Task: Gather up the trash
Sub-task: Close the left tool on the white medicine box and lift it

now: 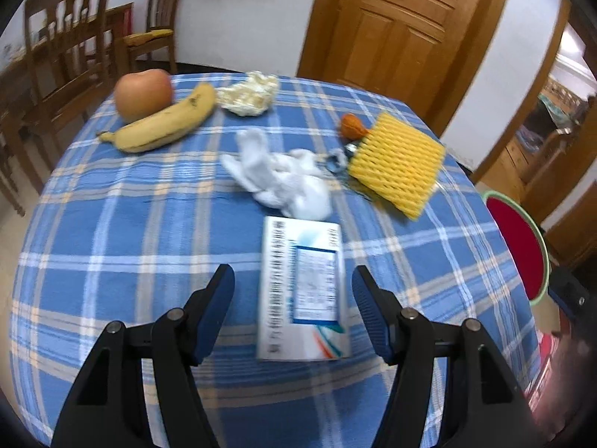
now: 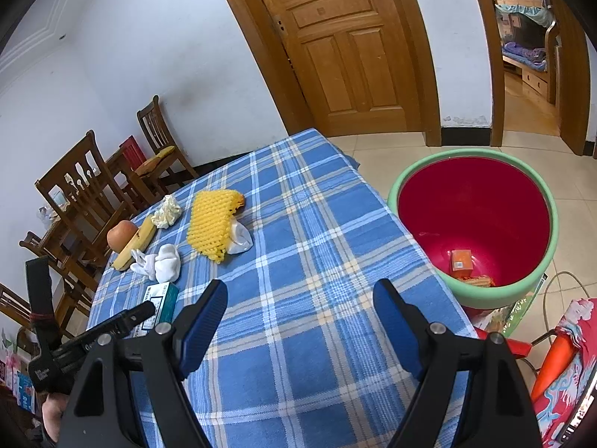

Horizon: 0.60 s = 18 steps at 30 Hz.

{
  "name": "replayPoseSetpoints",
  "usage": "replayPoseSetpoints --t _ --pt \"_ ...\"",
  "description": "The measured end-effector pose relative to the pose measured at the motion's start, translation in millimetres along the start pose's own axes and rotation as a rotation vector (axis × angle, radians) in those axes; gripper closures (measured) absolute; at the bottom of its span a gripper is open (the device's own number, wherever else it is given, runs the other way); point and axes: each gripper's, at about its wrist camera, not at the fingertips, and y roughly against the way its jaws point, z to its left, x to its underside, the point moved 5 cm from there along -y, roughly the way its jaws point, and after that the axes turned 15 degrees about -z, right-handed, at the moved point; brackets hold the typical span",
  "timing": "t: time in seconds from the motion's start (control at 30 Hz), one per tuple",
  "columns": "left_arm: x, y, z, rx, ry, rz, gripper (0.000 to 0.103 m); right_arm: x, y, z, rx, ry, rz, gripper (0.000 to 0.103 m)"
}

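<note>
Left claw (image 1: 293,280) wide and empty, its pads straddling but clear of the flat white-and-blue printed cardboard box (image 1: 304,291); right claw (image 2: 300,298) wide and empty over bare cloth. Risk: the flat box may skid on the cloth or slip when pinched. Table (image 2: 317,231) wears blue plaid cloth; red green-rimmed bin (image 2: 472,224) stands on tiled floor beside it.
</note>
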Motion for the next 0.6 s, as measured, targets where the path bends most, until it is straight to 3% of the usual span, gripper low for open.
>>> replayPoseSetpoints --t 0.43,0.53,0.6 --pt "10 -20 -18 -0.017 -0.094 0.019 0.039 -1 2 -4 0.008 -0.001 -0.006 0.021" --pt "10 -20 -19 -0.033 -0.113 0.009 0.050 -1 2 -3 0.005 0.004 -0.004 0.021" --pt "9 -19 -17 -0.029 -0.104 0.006 0.052 -1 2 -2 0.003 0.007 -0.005 0.021"
